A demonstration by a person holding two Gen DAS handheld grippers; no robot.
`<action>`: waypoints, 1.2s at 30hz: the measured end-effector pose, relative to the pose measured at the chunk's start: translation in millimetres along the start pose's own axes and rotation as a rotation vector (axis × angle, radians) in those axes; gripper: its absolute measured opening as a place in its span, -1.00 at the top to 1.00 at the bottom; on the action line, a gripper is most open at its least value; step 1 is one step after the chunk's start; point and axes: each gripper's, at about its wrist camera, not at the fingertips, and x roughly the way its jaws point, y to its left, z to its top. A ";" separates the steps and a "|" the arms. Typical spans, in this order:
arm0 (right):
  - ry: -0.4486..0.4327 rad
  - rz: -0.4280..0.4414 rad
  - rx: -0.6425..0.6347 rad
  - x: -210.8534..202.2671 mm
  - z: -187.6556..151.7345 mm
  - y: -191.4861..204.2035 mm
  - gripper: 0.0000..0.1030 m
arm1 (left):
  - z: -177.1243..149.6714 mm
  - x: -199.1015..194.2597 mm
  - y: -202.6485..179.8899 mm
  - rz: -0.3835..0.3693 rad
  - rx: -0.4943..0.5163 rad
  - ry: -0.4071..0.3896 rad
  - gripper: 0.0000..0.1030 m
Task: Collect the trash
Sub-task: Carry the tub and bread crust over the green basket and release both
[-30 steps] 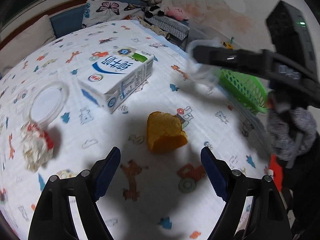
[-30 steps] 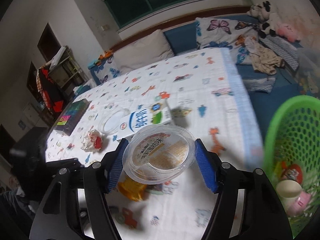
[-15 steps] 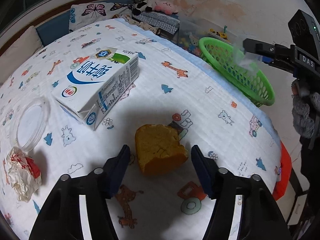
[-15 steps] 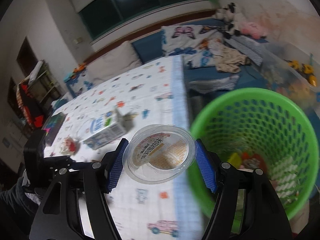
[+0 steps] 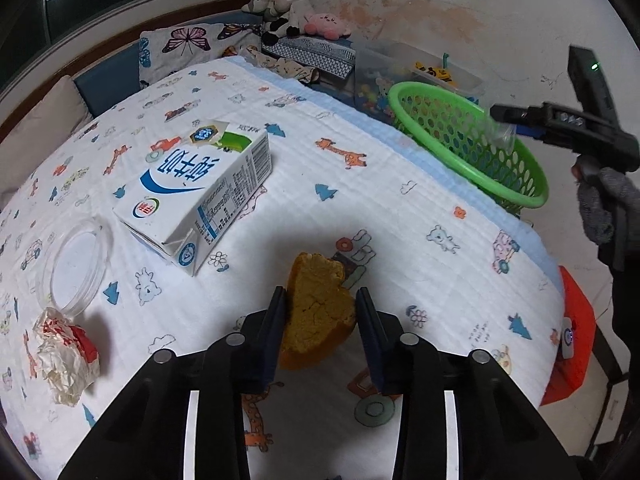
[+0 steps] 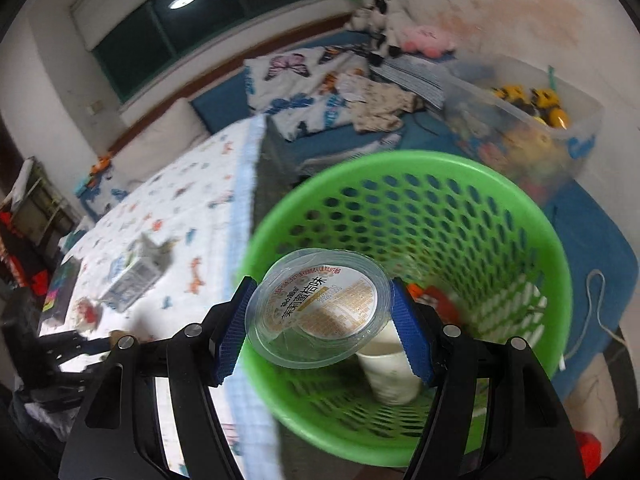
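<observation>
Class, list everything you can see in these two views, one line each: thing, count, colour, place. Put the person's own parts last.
Milk carton: one, white and blue, lying on the bed.
Cake piece: one, orange-yellow, on the bed, between the left tool's closing jaws.
Clear lid: one, see-through, on the bed left of the carton.
Crumpled wrapper: one, white and red, near the lid.
Bed sheet: one, white with cartoon prints.
Basket: one, green, beside the bed, with trash inside.
Paper cup: one, white, in the basket.
Plastic cup: one, clear with printed label, held over the basket.
Soft toys: several, black-white and pink, by the wall.
Left tool: one, black, around the cake.
Right tool: one, black with blue pads, gripping the plastic cup.
</observation>
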 end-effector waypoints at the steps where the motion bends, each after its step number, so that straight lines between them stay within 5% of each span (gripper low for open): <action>1: 0.006 -0.006 0.014 1.2 -0.6 -5.2 -0.30 | 0.6 -2.4 0.7 -0.003 -0.003 -0.003 0.36; 16: 0.050 -0.144 0.056 18.9 -11.0 -47.0 -0.31 | 45.5 -30.8 -23.1 -0.089 -0.007 -0.079 0.38; 36: -0.026 -0.118 0.111 -20.8 -13.2 -75.6 -0.48 | 135.8 16.6 -126.6 -0.223 0.136 -0.047 0.38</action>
